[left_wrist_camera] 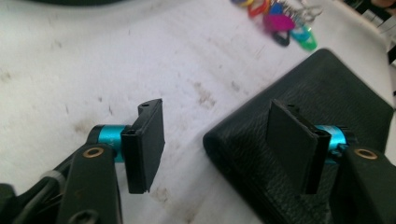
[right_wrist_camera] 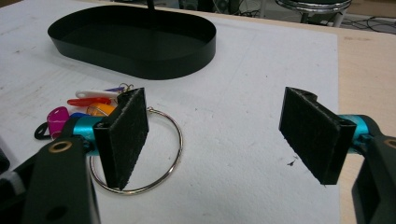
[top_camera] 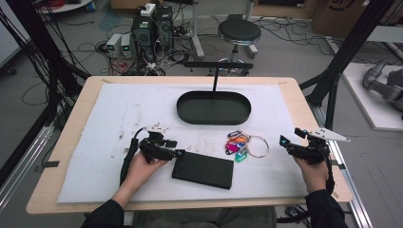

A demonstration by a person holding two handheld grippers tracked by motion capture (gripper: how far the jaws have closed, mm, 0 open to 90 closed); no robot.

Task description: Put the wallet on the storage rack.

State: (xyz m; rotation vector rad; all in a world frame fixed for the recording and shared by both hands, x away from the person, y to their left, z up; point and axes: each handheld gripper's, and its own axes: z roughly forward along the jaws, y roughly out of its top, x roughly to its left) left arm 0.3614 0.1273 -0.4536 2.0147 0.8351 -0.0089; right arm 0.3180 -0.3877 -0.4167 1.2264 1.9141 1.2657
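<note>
A black textured wallet (top_camera: 203, 169) lies flat on the white mat near the front. My left gripper (top_camera: 176, 147) is at its left end, open. In the left gripper view the wallet's corner (left_wrist_camera: 322, 88) sits between the jaws of the left gripper (left_wrist_camera: 219, 144); one jaw hangs over the wallet and the other over bare mat, neither pressing on it. A bunch of coloured key tags (top_camera: 237, 144) on a large metal ring (right_wrist_camera: 179, 135) lies right of centre. My right gripper (top_camera: 291, 136) stands open to the right of it, and nothing sits between the jaws of the right gripper (right_wrist_camera: 219, 135).
A black oval tray (top_camera: 214, 108) sits at the back centre of the mat, with a thin black post rising behind it. The wooden table edge (top_camera: 304, 109) borders the mat. Beyond the table are a stool (top_camera: 239, 32), computer boxes and floor cables.
</note>
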